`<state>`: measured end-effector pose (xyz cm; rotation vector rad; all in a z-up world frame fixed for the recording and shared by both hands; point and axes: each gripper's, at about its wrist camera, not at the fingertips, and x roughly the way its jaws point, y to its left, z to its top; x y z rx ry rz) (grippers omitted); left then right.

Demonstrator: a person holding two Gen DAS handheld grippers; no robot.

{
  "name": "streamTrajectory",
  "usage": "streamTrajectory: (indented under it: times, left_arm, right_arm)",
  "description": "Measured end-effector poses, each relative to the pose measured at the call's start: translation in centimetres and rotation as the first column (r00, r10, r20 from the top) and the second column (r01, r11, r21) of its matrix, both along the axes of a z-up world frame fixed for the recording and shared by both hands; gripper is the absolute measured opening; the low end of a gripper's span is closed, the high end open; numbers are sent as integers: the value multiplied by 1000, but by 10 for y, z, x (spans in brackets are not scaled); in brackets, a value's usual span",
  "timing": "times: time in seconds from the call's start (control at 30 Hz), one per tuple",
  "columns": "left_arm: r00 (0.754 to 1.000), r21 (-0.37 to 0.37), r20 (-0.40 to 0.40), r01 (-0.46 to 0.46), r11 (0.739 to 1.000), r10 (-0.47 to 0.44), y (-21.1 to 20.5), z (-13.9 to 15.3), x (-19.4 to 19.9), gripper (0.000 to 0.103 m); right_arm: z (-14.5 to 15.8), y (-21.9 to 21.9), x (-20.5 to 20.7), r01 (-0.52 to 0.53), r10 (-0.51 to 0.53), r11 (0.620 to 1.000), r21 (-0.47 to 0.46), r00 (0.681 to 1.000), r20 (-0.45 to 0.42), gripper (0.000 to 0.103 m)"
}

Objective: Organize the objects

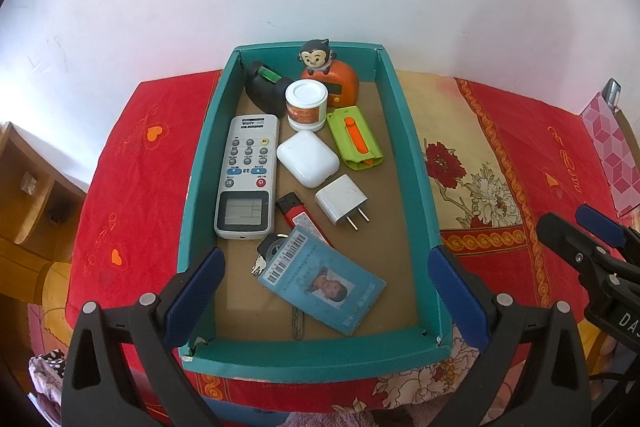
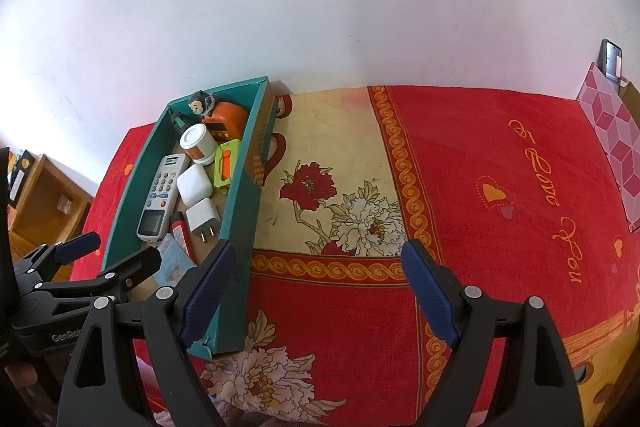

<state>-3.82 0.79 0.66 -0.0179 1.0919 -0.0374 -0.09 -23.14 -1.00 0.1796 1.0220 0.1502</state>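
From the left wrist view, the left gripper [image 1: 326,291] hangs over the near end of the teal box [image 1: 404,131], its fingers [image 1: 198,291] spread wide and holding nothing. Inside lie a remote [image 1: 248,175], a white case [image 1: 308,157], a charger plug [image 1: 342,203], a lighter [image 1: 296,211], an ID card [image 1: 324,279], a white jar [image 1: 306,105], a green cutter [image 1: 354,137] and a monkey clock [image 1: 330,77], packed close together. Everything seems already boxed, so I judge the sorting near done or pausing; any pick must drop between the walls.

From the right wrist view, the right gripper [image 2: 320,291] is over the red cloth [image 2: 500,163] of the tabletop, fingers apart and empty, just beside the box's long wall. Open cloth stretches to the right, up to a pink patterned box [image 2: 612,143].
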Motion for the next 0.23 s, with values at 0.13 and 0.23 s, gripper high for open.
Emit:
streamTrajectory:
  times: [0.13, 0.23]
  left_arm:
    - [1000, 0, -1, 0, 1000, 0, 0, 0, 0, 103]
    - [1000, 2, -7, 1, 1000, -1, -2, -1, 2, 103]
  right_arm:
    - [0, 0, 0, -1, 1, 1000, 0, 1000, 1, 86]
    - [0, 0, 0, -1, 1, 1000, 1, 1000, 0, 86]
